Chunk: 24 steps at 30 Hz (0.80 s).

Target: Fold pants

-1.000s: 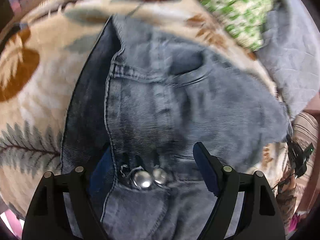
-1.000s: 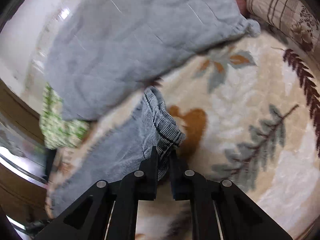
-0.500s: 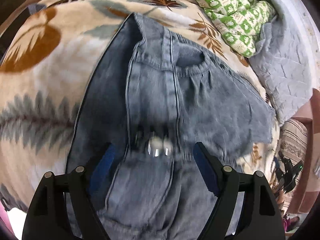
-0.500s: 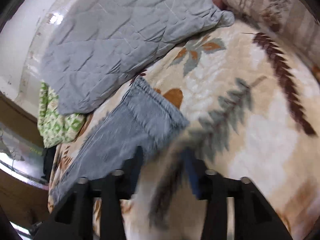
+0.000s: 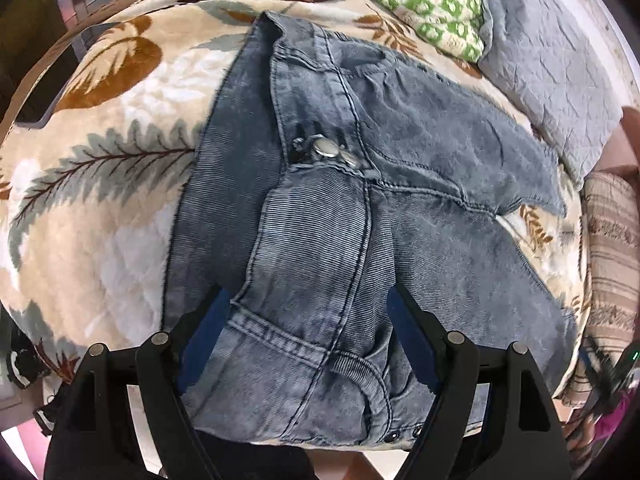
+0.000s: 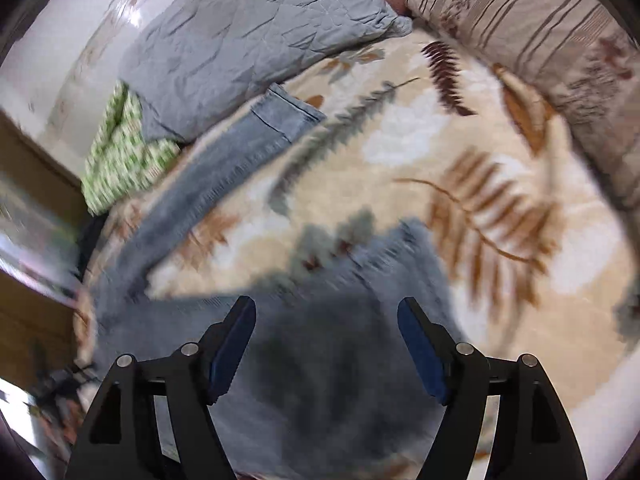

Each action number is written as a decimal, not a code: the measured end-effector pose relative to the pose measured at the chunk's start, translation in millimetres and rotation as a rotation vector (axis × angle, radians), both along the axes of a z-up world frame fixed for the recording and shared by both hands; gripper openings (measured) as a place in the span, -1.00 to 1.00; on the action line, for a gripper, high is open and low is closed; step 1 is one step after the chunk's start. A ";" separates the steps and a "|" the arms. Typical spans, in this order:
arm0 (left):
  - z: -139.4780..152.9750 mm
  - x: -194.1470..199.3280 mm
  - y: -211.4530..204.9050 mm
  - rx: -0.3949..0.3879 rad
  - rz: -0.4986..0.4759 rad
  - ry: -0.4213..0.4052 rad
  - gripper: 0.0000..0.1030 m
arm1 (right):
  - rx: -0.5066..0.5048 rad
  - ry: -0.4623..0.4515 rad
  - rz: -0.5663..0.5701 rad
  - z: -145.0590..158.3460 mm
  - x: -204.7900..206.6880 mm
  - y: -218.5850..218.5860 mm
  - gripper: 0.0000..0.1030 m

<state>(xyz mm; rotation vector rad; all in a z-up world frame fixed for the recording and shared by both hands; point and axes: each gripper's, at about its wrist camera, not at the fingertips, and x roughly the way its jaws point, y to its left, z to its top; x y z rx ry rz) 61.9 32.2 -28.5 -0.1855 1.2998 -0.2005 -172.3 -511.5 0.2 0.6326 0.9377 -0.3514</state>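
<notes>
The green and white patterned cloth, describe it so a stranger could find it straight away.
Start at the leaf-print blanket with the jeans on it. At its far edge lies a grey quilted pillow; the cloth is bunched beside it, the only green checked thing there.

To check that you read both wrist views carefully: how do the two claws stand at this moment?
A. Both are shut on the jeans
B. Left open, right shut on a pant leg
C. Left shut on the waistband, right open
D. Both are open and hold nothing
D. The left claw has its fingers spread wide above the jeans, and the right claw is just as wide apart, with no cloth pinched.
</notes>
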 end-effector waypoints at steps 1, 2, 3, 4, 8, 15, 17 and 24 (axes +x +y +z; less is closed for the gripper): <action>2.4 -0.8 6.2 -0.013 0.012 -0.004 0.58 | -0.034 0.011 0.003 1.1 -9.4 1.1 0.46; 4.4 -0.7 12.1 -0.026 0.024 -0.004 0.58 | -0.061 0.015 -0.001 2.3 -17.8 0.1 0.46; 5.5 -0.2 18.3 -0.040 0.038 0.002 0.58 | -0.081 0.015 -0.018 4.5 -28.5 -4.6 0.46; 6.0 -0.1 22.3 -0.049 0.046 0.011 0.58 | -0.083 0.009 -0.036 5.5 -35.2 -10.0 0.46; 4.5 -3.7 30.0 -0.071 0.056 0.024 0.58 | -0.032 -0.040 -0.174 3.3 -60.4 -44.8 0.46; -7.9 -4.0 2.1 -0.018 -0.013 0.059 0.58 | 0.001 0.026 -0.132 -31.2 -29.4 -51.8 0.46; -13.8 -1.6 -7.3 0.022 -0.026 0.077 0.58 | -0.014 0.037 -0.102 -40.0 -14.9 -46.9 0.45; -5.8 -7.7 -23.4 0.041 -0.070 0.050 0.58 | -0.150 -0.023 0.055 -21.9 10.0 -20.6 -0.80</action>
